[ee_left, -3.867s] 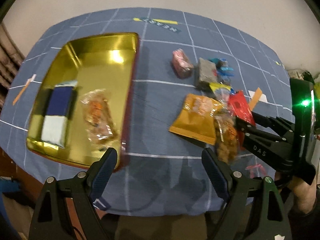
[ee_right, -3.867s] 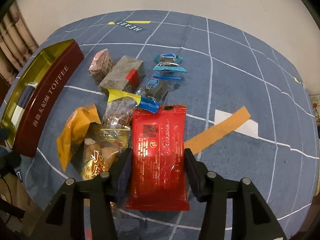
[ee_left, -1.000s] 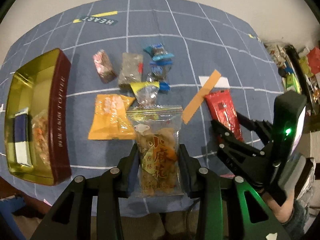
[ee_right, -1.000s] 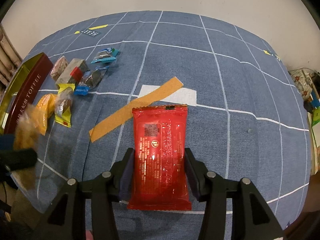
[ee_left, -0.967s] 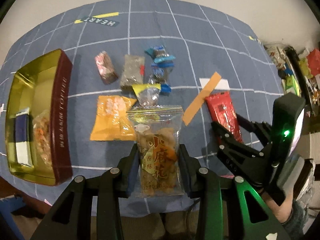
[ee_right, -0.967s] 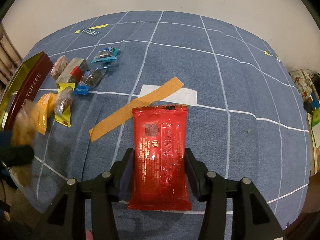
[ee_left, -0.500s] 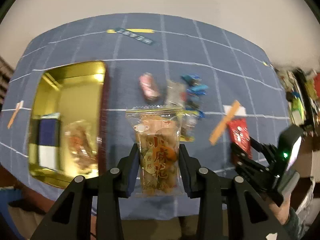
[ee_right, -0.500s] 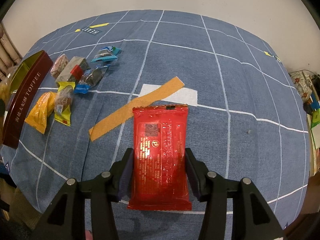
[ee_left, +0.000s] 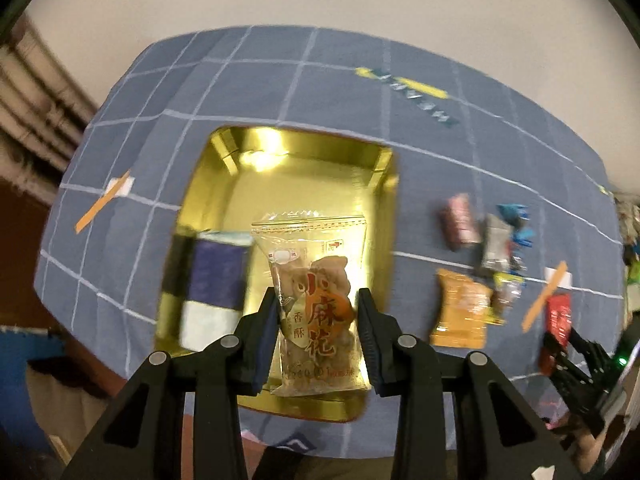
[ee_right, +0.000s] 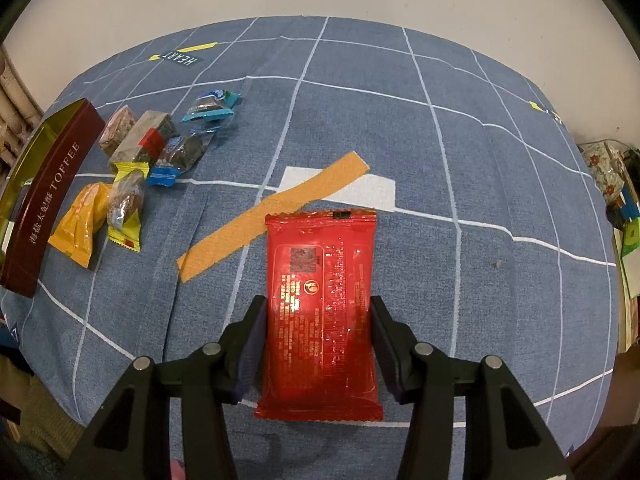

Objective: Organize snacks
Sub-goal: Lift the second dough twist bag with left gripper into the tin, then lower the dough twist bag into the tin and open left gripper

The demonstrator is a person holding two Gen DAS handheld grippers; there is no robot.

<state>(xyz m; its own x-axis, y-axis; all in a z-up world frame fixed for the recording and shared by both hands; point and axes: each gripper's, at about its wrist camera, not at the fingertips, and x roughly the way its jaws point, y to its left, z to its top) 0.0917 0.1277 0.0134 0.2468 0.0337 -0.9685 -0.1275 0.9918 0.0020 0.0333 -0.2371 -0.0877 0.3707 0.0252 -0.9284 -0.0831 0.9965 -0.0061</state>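
My left gripper (ee_left: 318, 332) is shut on a clear packet of brown twisted snacks (ee_left: 316, 300), held above the gold inside of the toffee tin (ee_left: 304, 176). A blue and white packet (ee_left: 214, 284) lies in the tin's left part. My right gripper (ee_right: 318, 344) is shut on a red packet (ee_right: 320, 304), held over the blue cloth. In the left wrist view the right gripper (ee_left: 560, 344) shows at the far right with the red packet (ee_left: 557, 318). The tin's dark red side (ee_right: 48, 200) is at the left edge of the right wrist view.
On the blue checked cloth (ee_right: 440, 140) between tin and right gripper lie several small snacks: an orange packet (ee_right: 80, 224), a yellow-ended one (ee_right: 126, 208), a grey bar (ee_right: 144, 140), blue-ended sweets (ee_right: 208, 108). An orange tape strip (ee_right: 272, 216) crosses a white patch. Clutter stands beyond the right table edge.
My left gripper has carried the clear snack packet leftwards from above the loose snacks to above the tin. The right gripper and its red packet have stayed in place.
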